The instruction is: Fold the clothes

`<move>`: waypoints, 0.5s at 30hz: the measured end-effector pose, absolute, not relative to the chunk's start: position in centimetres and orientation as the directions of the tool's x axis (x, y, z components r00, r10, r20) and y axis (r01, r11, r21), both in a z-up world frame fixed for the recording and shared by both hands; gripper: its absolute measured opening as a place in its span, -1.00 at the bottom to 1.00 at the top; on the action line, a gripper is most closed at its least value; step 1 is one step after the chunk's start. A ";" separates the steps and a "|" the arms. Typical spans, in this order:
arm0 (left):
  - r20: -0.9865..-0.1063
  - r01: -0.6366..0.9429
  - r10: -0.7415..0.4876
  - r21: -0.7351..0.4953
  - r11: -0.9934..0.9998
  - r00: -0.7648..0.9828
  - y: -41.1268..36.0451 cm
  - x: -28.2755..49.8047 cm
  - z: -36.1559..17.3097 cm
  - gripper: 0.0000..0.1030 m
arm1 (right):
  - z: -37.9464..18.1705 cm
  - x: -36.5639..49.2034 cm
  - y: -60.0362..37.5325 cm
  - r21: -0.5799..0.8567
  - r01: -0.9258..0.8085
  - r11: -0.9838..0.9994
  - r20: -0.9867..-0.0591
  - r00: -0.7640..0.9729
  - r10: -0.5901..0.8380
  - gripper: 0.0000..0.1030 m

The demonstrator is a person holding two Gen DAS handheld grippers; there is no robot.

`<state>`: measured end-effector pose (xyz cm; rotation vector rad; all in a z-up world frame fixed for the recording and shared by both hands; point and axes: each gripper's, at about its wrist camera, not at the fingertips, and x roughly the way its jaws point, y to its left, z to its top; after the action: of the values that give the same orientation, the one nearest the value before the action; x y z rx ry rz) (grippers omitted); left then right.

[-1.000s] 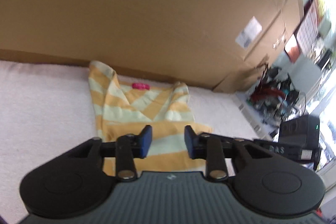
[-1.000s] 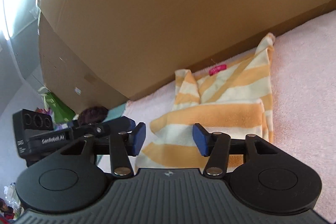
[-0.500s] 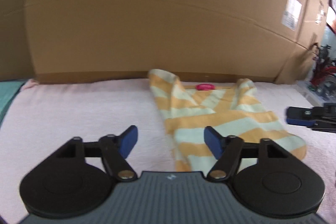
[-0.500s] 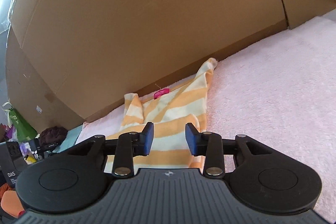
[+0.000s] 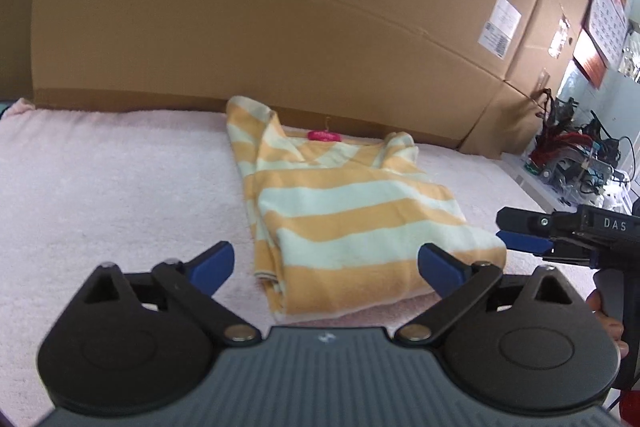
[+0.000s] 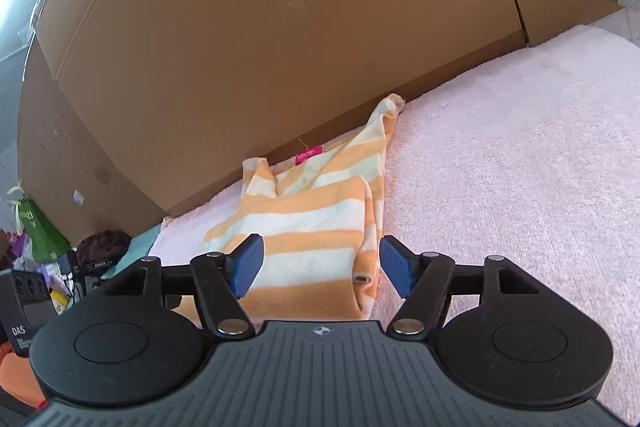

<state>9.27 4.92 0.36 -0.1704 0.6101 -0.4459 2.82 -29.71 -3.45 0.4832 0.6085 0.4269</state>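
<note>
Folded striped garment [image 5: 352, 223] at 12 o'clock on pink towel [image 5: 112, 187]. Left gripper [image 5: 326, 265] and right gripper [image 6: 320, 267] released, jaws just widened, nothing grasped. Risk: a single-layer pinch dragging the fold open.

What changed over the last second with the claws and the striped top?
Both claws have just been opening. The left claw now stands wide and the right claw partly open, neither pressing on the folded striped top. Both views swung: the top now sits more centred ahead of the left claw, and the right claw shows at its right edge. The top stays folded on the pink towel against the cardboard box.
</note>
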 end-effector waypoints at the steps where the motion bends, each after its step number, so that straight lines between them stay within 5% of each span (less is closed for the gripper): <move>1: -0.522 0.352 -0.446 -0.275 0.895 0.726 4.5 9.6 0.2 0.88 | -3.6 2.7 -29.4 0.523 -0.237 0.819 -0.445 0.743 0.499 0.32; 5: -0.557 0.337 -0.484 -0.351 0.873 0.675 4.4 11.5 -0.9 0.72 | -4.3 2.6 -28.5 0.474 -0.224 0.852 -0.464 0.758 0.458 0.35; 8: -0.528 0.353 -0.535 -0.411 0.840 0.660 4.7 11.3 -0.5 0.02 | -4.8 2.6 -28.4 0.488 -0.216 0.846 -0.457 0.762 0.459 0.35; 9: -0.520 0.360 -0.547 -0.421 0.832 0.656 4.6 10.9 -0.2 -0.07 | -4.9 2.6 -28.5 0.495 -0.217 0.841 -0.453 0.762 0.463 0.35; 15: -0.495 0.305 -0.622 -0.578 0.757 0.606 6.5 12.2 -2.1 -0.14 | -4.6 2.5 -28.0 0.487 -0.260 0.834 -0.443 0.749 0.492 0.23</move>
<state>12.16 6.52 -2.10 -0.4689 0.7417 -0.5590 2.52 -28.00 -4.58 0.4152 0.5935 0.4239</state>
